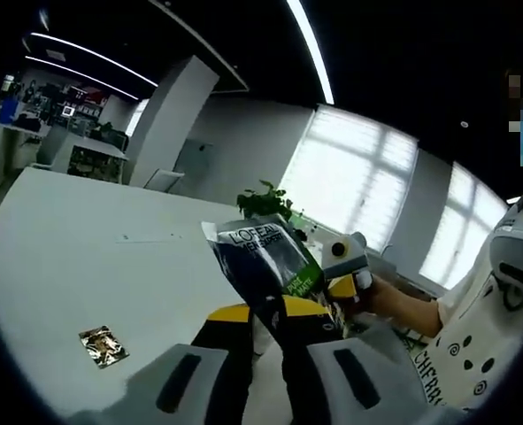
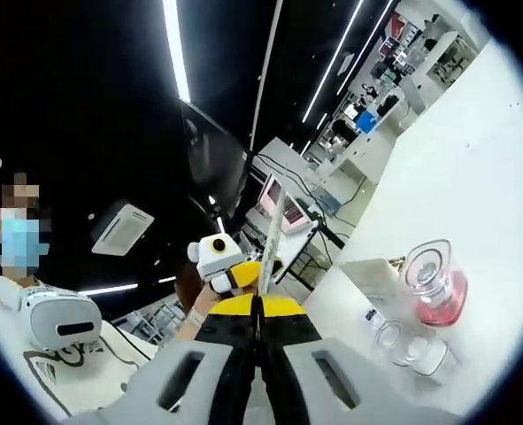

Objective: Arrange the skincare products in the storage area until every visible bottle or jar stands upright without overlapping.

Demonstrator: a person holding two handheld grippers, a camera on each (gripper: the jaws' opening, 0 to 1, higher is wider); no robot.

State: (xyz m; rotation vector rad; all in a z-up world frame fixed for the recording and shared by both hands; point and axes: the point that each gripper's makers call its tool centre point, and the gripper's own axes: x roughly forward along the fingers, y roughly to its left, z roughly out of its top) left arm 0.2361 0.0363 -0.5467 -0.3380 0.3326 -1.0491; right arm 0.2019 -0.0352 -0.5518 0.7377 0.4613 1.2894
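Note:
A dark L'Oreal sachet (image 1: 265, 261) with a green corner hangs above the white table (image 1: 75, 257), its printed face towards the left gripper view. My left gripper (image 1: 270, 312) is open, its yellow-tipped jaws apart with the sachet's lower end between them. The right gripper (image 1: 345, 266), in a person's hand, meets the sachet's right edge. In the right gripper view the sachet (image 2: 270, 235) shows edge-on as a thin strip, and my right gripper (image 2: 257, 305) is shut on it. The left gripper (image 2: 219, 258) is just left of the strip.
A pink glass bottle (image 2: 438, 285), a clear jar (image 2: 411, 347) and a white box (image 2: 372, 279) stand on the table at the right. A small gold foil piece (image 1: 103, 345) lies flat near the table's front. A potted plant (image 1: 263, 202) stands behind.

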